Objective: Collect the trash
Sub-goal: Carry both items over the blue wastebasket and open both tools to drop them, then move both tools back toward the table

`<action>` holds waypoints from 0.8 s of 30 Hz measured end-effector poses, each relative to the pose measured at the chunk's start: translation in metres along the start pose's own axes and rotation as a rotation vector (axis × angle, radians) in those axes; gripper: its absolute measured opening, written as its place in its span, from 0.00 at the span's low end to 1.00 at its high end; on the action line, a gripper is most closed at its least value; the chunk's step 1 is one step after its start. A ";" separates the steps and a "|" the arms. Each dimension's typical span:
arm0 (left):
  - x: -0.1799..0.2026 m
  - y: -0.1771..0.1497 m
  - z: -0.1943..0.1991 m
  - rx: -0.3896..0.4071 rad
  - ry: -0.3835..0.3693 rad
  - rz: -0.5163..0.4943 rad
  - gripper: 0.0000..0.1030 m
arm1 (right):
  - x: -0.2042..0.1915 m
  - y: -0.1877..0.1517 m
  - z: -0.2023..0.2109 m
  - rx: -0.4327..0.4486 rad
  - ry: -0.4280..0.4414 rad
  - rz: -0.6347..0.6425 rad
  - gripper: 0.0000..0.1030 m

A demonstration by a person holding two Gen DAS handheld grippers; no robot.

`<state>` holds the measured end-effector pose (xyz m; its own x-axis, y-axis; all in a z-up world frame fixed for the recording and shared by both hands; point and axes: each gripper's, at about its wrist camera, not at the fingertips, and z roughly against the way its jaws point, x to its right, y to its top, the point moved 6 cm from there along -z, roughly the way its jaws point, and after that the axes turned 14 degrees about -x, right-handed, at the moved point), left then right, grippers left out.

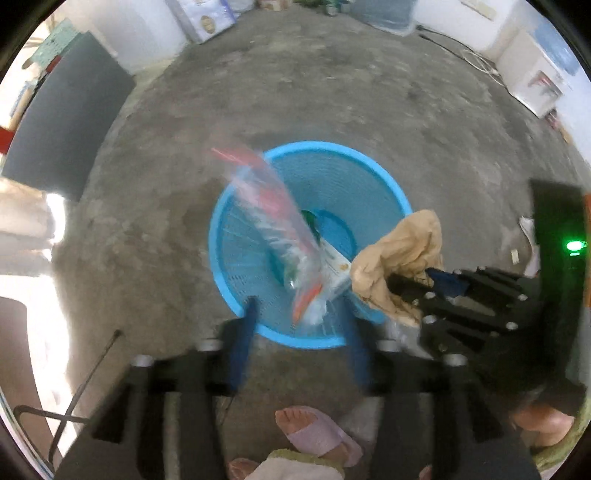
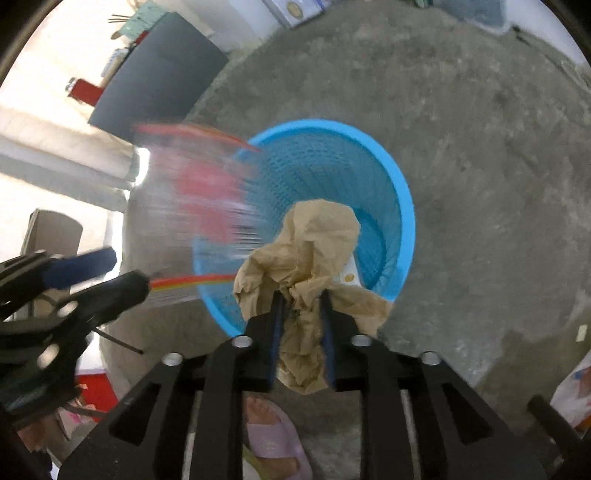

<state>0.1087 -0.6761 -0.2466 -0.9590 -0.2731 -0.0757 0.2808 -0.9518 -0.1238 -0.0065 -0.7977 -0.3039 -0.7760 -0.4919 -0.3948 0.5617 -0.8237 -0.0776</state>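
Note:
A blue mesh basket stands on the concrete floor; it also shows in the right wrist view. A clear plastic bag with red print is blurred in the air over the basket's left side, just off my left gripper, whose blue fingers stand apart. In the right wrist view the bag hangs left of the basket, next to the left gripper's fingertips. My right gripper is shut on crumpled brown paper above the basket's near rim. A white carton lies inside the basket.
A dark board leans at the left. White appliances and a cable stand at the back right. Boxes sit at the far wall. The person's feet in lilac slippers are below the grippers. Paper scraps lie at the right.

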 end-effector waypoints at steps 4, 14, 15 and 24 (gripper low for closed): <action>-0.007 0.004 0.005 0.032 -0.004 -0.003 0.57 | 0.009 0.006 -0.010 -0.006 -0.026 -0.018 0.37; -0.022 -0.004 0.039 0.095 -0.013 0.061 0.58 | 0.008 0.001 0.017 0.085 -0.067 -0.022 0.47; -0.023 -0.007 0.044 0.100 -0.020 0.064 0.58 | 0.008 -0.002 0.022 0.102 -0.064 -0.030 0.47; -0.060 -0.081 0.147 0.289 -0.096 0.073 0.61 | 0.005 -0.041 0.080 0.245 -0.021 -0.075 0.47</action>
<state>0.1383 -0.6032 -0.0868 -0.9399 -0.3408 0.0218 0.3396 -0.9258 0.1660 -0.0565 -0.7895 -0.2296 -0.8203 -0.4306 -0.3765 0.4179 -0.9006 0.1194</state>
